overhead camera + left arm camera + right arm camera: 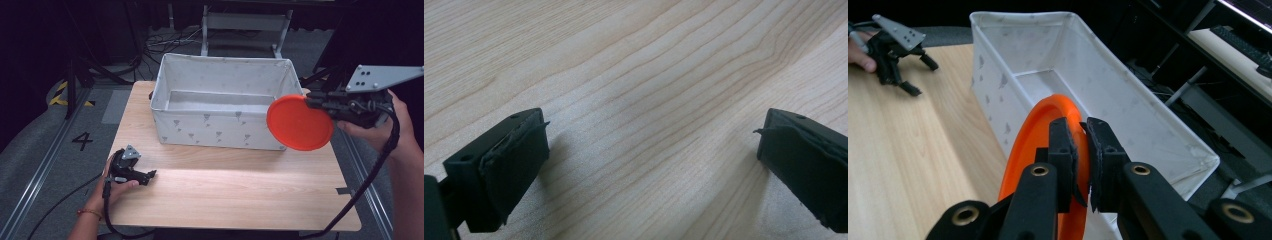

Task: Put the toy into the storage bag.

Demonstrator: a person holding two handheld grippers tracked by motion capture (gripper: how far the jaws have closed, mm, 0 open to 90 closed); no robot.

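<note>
The right gripper [1083, 150] is clamped on the rim of the orange plate [299, 123] — light, rigid, likely slippery — held edge-up beside the fabric bin [220, 80]; left gripper [150, 176] jaws apart.

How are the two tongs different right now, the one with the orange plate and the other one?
The right tongs are shut on the rim of the orange plate; the left tongs stand wide open with nothing between them. The right tongs are held up in the air beside the white fabric bin; the left tongs sit low at the wooden table. Both are black, hand-held, with a trailing cable.
</note>
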